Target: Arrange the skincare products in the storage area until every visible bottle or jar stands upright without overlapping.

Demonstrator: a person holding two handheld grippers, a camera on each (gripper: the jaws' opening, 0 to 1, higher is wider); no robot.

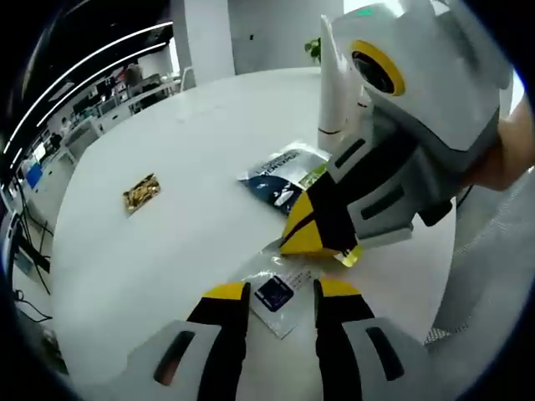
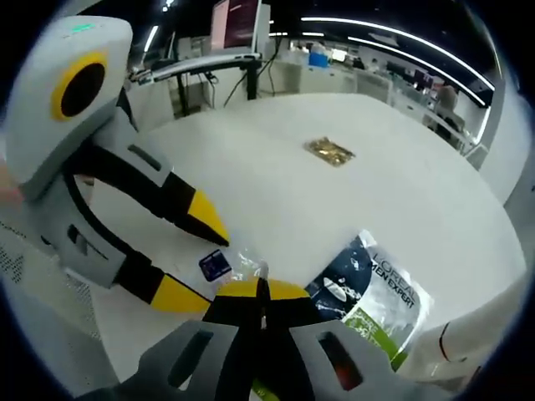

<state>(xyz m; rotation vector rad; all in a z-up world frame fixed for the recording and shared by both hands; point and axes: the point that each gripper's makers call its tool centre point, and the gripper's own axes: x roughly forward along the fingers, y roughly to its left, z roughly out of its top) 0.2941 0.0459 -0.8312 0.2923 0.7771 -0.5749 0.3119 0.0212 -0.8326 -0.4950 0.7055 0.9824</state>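
Observation:
A small clear sachet with a blue label [image 1: 276, 292] lies flat on the white table [image 1: 209, 125]. My left gripper [image 1: 280, 291] is open, one jaw on either side of the sachet's near end. My right gripper [image 1: 305, 234] reaches in from the right and is shut on the sachet's far edge. In the right gripper view my right gripper [image 2: 260, 288] is closed on a thin clear edge, with the blue label [image 2: 216, 266] just beyond it. The left gripper [image 2: 205, 261] stands open around that label. A white tube [image 1: 334, 83] stands upright behind the right gripper.
A blue, white and green L'Oreal sachet [image 1: 284, 175] [image 2: 372, 288] lies flat beside the clear one. A small gold packet [image 1: 140, 192] [image 2: 328, 150] lies apart, further across the table [image 2: 276, 167]. The white tube [image 2: 468, 342] shows at the lower right. Desks and monitors stand beyond the table.

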